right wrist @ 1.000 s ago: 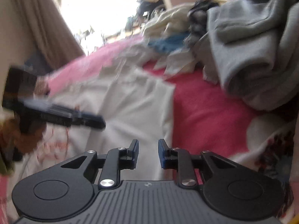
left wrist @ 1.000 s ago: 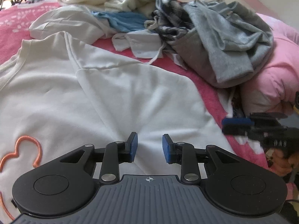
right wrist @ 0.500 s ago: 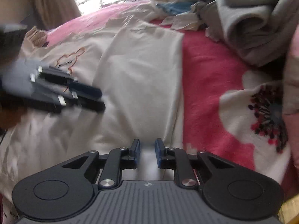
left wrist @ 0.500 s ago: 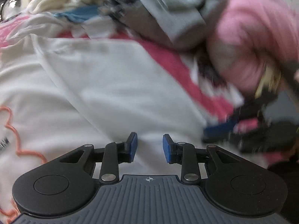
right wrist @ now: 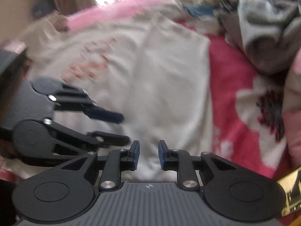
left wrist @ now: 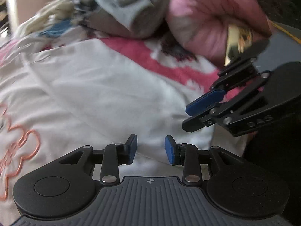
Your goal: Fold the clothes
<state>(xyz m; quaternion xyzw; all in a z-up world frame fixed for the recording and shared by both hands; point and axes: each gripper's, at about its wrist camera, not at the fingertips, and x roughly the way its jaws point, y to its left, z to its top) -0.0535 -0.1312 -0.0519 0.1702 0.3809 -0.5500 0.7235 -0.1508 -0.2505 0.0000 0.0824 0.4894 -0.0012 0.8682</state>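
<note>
Lying flat directly ahead of both claws: one white T-shirt (right wrist: pixel 160 86), orange outline print (left wrist: pixel 17 150) at left, lettering blurred, unreadable. Left gripper (left wrist: pixel 151 149) released, jaws parted, empty. Right gripper (right wrist: pixel 149 154) released, jaws parted, empty, just beside its partner. Beneath: one pink floral blanket (right wrist: pixel 242 101). Beyond, right: one grey garment (right wrist: pixel 263 28) atop mixed clothes pile (left wrist: pixel 62 22).

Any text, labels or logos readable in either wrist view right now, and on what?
"DAS": embossed on the black body of the right gripper, seen in the left wrist view; faint, so the reading is uncertain.
Orange print on the white shirt: too blurred to read in both views.
Small crosshair mark on the left gripper base: a symbol, no letters.
</note>
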